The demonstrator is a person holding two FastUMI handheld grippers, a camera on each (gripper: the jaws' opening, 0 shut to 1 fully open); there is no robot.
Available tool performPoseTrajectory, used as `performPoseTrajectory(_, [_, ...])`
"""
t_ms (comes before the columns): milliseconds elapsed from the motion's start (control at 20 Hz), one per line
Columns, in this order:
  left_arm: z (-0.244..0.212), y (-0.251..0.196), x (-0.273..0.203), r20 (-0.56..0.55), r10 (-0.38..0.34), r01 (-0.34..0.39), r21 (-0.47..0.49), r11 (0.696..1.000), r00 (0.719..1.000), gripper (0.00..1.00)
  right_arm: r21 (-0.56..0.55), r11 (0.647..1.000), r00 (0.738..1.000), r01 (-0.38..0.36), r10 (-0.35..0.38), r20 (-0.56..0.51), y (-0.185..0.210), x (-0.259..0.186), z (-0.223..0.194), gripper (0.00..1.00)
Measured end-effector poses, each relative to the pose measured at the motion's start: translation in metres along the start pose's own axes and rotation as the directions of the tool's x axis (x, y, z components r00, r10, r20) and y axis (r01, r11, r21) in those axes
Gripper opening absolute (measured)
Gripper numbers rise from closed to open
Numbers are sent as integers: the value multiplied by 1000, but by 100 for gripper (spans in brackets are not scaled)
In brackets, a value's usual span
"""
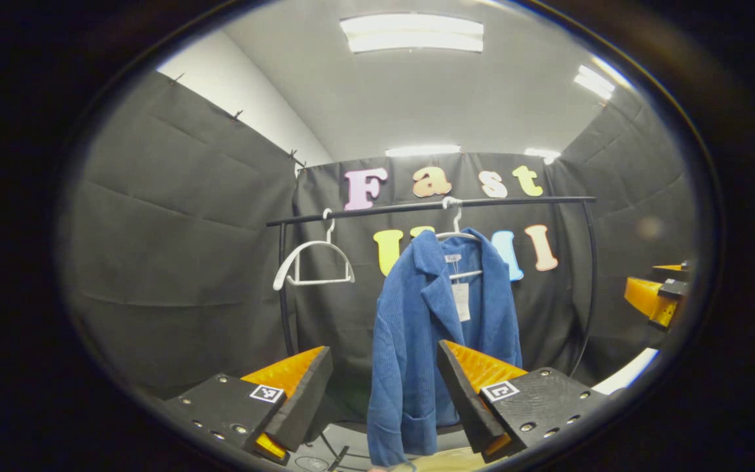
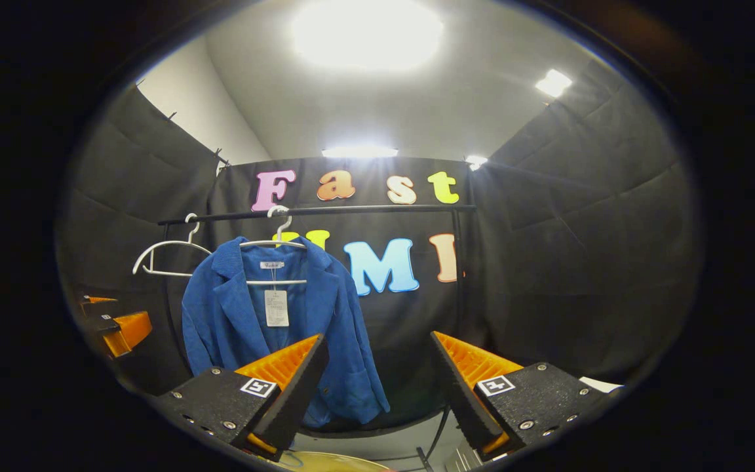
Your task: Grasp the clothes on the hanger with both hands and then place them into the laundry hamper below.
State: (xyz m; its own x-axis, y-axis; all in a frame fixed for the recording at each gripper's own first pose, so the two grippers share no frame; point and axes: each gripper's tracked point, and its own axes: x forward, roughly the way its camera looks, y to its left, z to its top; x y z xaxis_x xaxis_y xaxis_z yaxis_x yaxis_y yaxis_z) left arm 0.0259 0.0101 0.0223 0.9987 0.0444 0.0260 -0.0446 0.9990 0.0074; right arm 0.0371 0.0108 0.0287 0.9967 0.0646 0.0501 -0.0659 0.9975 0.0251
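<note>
jacket [image 1: 417, 341] hem cut off, tag [image 2: 276, 307] print too small

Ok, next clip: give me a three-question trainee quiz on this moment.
1. True or false: the blue corduroy jacket hangs on a white hanger on the black clothes rail.
2. Multiple choice: the left gripper is A) shut on the jacket, B) open, short of the jacket, C) holding a hanger.
3. What hangs beside the jacket on the rail?

Key: 1 true; 2 B; 3 an empty white hanger. The right gripper is open too.
</note>
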Motion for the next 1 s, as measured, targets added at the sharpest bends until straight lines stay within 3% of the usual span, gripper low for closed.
performPoseTrajectory(300, [30,-23,26,41,23,-23,0,1000,999,99,22,994,994,-108,107,13,15,49,21,95])
performPoseTrajectory(650, [43,-61,69,41,27,-25,-34,999,999,99,47,984,984,-174,172,45,22,107,35,95])
performPoseTrajectory(700, [44,-63,75,45,35,-33,-33,999,998,93,50,982,982,-182,180,49,24,116,36,95])
performPoseTrajectory(750, [46,-66,81,48,41,-39,-31,999,998,99,53,980,981,-191,189,50,25,124,38,95])
performPoseTrajectory(1000, [46,-79,113,50,60,-58,-46,997,997,99,65,966,967,-252,247,69,40,164,44,95])
